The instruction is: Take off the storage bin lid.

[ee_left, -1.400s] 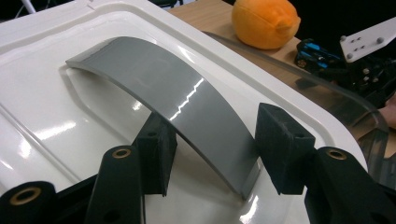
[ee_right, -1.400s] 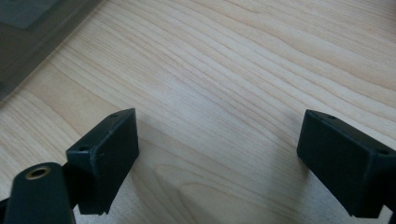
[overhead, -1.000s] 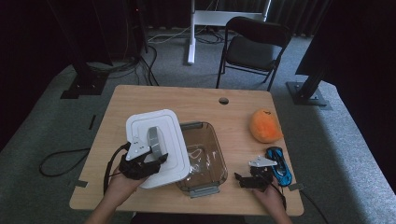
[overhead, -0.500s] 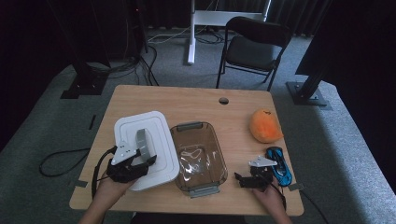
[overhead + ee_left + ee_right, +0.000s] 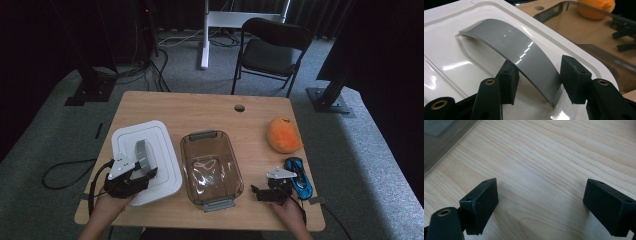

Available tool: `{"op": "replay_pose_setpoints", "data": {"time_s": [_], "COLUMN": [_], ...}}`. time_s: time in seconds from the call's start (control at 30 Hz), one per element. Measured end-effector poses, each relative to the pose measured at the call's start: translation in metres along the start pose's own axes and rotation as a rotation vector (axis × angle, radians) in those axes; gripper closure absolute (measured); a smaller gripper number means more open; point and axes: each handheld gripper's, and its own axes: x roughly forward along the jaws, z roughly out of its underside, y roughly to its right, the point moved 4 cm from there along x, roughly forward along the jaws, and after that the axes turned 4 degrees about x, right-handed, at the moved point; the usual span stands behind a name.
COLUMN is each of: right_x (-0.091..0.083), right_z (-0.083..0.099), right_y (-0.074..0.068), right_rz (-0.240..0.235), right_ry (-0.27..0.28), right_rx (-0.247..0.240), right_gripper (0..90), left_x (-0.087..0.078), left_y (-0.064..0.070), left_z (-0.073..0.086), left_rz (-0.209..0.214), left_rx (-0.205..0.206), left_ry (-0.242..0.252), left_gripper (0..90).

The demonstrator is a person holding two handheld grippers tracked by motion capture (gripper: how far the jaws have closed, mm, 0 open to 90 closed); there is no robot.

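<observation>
container (image 5: 212, 167) lidless, contents unclear | lid (image 5: 145, 159) beside | both jaws apart

An orange soft toy (image 5: 284, 135) lies at the table's (image 5: 210, 112) right side, a blue toy car (image 5: 299, 177) just below it. A black chair (image 5: 270, 50) and a white stand (image 5: 240, 17) occupy the frame's top, cables (image 5: 145, 70) at upper left.

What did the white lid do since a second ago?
The left claw carried the white lid leftward, off the clear container, and laid it flat on the table. Its jaws now stand apart around the grey handle. The right claw, orange toy and blue car stayed put.
</observation>
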Motion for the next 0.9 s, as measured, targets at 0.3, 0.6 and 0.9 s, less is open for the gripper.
{"op": "replay_pose_setpoints", "data": {"time_s": [0.3,0.6,0.9], "right_x": [0.0,0.0,0.0], "right_z": [0.0,0.0,0.0], "right_y": [0.0,0.0,0.0], "right_rz": [0.001,0.001,0.001], "right_ry": [-0.001,0.0,0.0], "right_rx": [0.002,0.001,0.001], "right_gripper": [11.9,11.9,11.9], "left_x": [0.02,0.041,0.058], "left_y": [-0.005,-0.006,-0.008], "left_z": [0.027,0.046,0.056], "left_rz": [0.029,0.076,0.097], "left_rx": [-0.02,-0.024,-0.018], "left_ry": [-0.035,-0.052,-0.08], "left_gripper": [50.7,50.8,51.9]}}
